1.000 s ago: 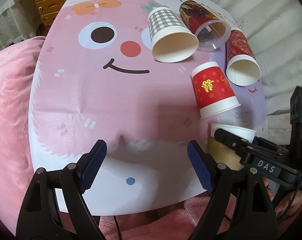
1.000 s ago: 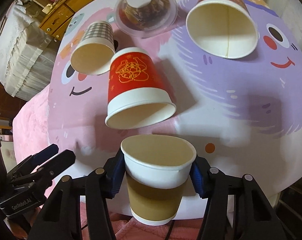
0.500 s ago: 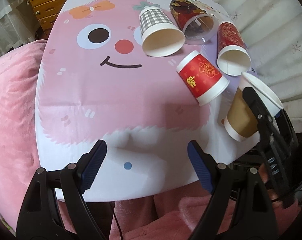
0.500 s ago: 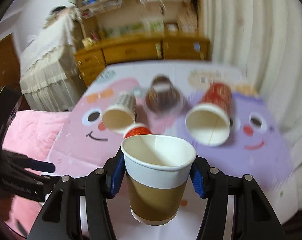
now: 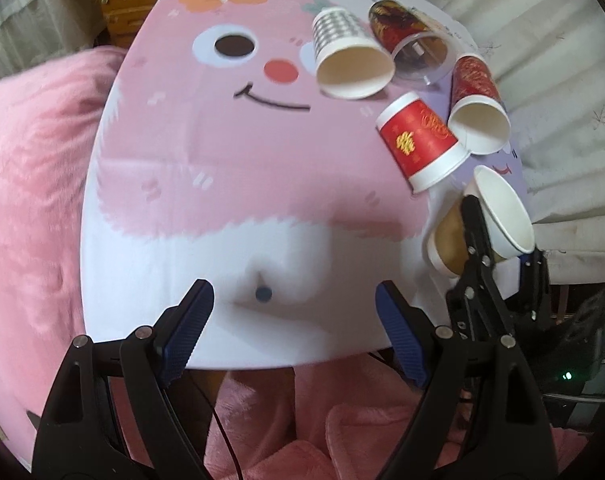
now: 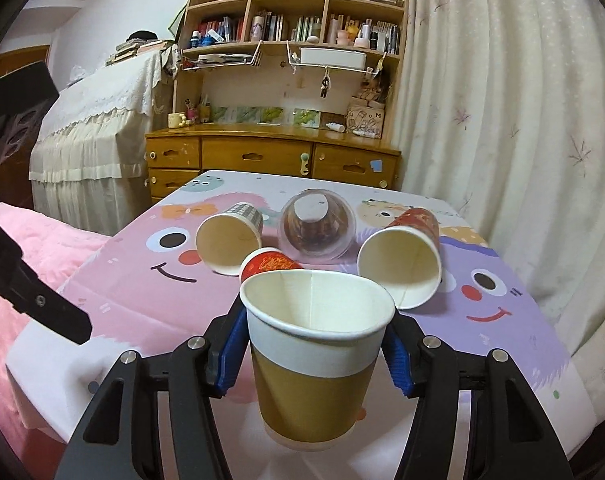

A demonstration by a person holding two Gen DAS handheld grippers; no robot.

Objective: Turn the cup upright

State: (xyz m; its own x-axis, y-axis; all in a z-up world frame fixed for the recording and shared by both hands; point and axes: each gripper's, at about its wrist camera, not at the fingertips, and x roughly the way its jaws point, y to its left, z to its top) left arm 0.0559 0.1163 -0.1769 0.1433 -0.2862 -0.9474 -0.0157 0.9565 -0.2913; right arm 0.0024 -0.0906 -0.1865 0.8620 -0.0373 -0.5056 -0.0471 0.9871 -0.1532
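One brown cup [image 6: 316, 364] sits mouth-up, clamped at its white band by the right gripper [image 6: 314, 354], above the tabletop's [image 5: 238, 208] near right edge, seemingly ready to set down. Four cups lie tipped toward the far right corner. Left gripper [image 5: 294, 324] hangs spread, empty.

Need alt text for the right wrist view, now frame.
The right gripper is clamped on a brown-and-white paper cup, mouth up, near the front edge of a cartoon-print table. Behind it four cups lie on their sides: checked, clear plastic, red, and red-and-gold. A wooden bookshelf and curtains fill the background.
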